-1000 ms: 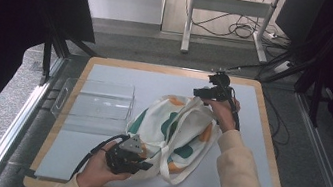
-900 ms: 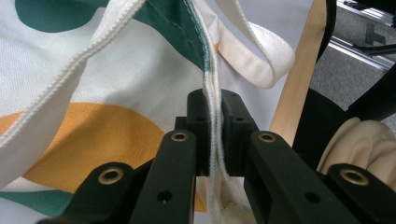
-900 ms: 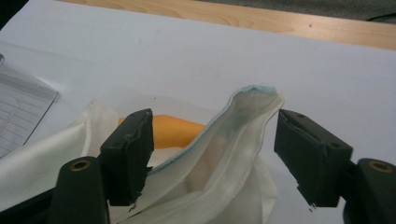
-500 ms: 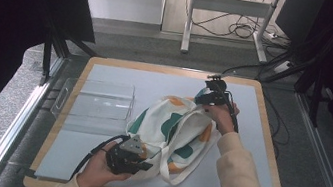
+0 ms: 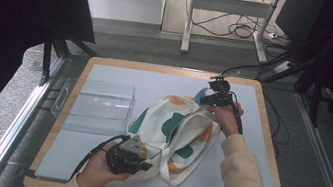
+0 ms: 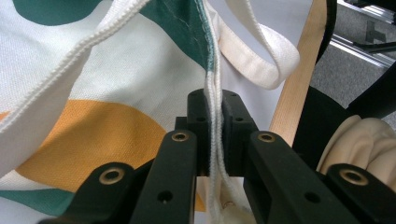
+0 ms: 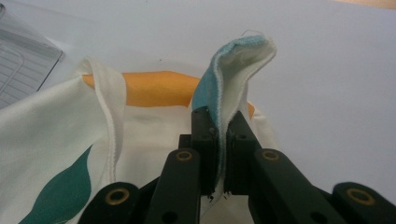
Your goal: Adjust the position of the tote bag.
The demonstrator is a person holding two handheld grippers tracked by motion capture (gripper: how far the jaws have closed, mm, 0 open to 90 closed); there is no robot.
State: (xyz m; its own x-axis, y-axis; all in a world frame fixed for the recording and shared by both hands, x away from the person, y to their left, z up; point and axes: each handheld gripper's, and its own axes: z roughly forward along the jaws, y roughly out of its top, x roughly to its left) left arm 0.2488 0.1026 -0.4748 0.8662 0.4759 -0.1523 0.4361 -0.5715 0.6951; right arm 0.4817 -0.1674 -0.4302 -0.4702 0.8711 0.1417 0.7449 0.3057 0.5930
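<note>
- Tote bag (image 5: 173, 135) crumpled mid-table on grey mat (image 5: 156, 84), just right of clear tray (image 5: 95, 100).
- Left gripper (image 6: 215, 135) clenched on bag's near edge.
- Right gripper (image 7: 219, 144) pinching far corner, lifted.

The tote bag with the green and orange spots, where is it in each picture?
High view: the tote bag lies mid-table, right of the clear tray, between the left gripper and the right gripper.
Left gripper view: it covers the left side and top, its edge pinched in the jaws.
Right gripper view: left and centre, a corner standing up between the jaws.
Shared landmark: the orange patch.
</note>
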